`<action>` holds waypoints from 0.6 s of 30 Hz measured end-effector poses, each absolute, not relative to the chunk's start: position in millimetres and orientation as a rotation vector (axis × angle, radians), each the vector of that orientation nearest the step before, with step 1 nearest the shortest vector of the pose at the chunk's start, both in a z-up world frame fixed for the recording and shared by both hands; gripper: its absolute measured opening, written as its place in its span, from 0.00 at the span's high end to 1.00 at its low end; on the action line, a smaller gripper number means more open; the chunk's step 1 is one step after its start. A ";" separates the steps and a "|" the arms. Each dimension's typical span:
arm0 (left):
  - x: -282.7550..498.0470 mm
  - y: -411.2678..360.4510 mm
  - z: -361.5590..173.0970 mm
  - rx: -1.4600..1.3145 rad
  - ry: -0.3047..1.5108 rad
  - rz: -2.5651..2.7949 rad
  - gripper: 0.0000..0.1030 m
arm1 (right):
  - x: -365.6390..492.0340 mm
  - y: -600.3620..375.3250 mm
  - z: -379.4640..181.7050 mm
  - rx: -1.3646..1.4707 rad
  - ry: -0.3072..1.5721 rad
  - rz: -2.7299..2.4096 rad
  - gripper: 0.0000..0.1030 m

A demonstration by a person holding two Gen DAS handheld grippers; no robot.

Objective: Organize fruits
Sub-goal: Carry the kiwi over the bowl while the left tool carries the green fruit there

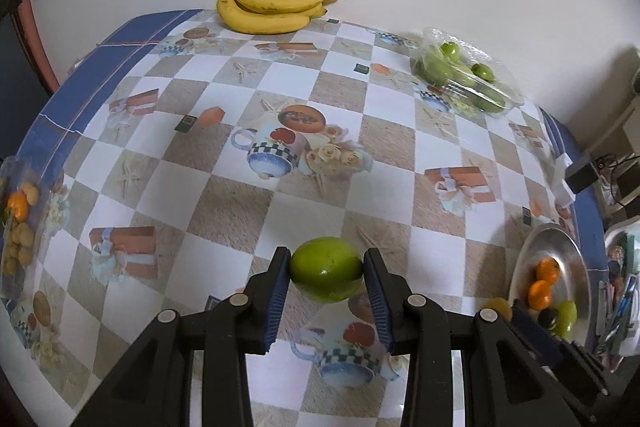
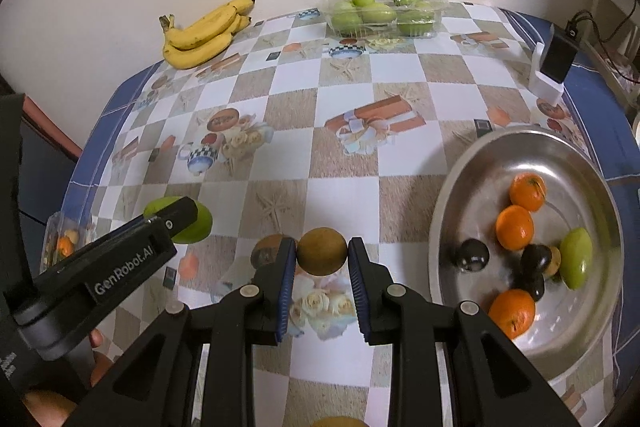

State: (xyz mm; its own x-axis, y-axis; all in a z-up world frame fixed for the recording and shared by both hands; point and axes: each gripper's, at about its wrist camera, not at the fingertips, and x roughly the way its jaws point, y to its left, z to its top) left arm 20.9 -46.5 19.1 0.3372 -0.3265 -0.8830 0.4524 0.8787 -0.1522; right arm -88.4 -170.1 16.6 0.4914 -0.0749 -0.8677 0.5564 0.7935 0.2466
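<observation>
The bowl (image 2: pixel 456 187) holds three oranges (image 2: pixel 515 227), a green fruit (image 2: pixel 576 258) and dark ones. The tub (image 2: pixel 434 7) holds green fruit. The left claw (image 1: pixel 326 269) pinches a lime (image 1: pixel 326 269); the right claw (image 2: pixel 322 257) pinches a brown fruit (image 2: pixel 322 257).

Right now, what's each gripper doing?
Left gripper: shut on a green fruit.
Right gripper: shut on a brown fruit.

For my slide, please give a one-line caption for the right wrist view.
Right gripper holding a brown fruit beside a steel bowl of oranges and other fruit.
</observation>
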 end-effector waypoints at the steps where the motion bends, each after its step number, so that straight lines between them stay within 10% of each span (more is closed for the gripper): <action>1: 18.1 -46.4 20.6 0.128 1.115 -0.511 0.61 | -90.9 -169.4 16.1 0.550 0.995 -0.409 0.73; 18: -30.6 -85.8 27.3 0.197 1.107 -0.630 0.61 | -130.4 -196.9 12.3 0.641 1.007 -0.492 0.73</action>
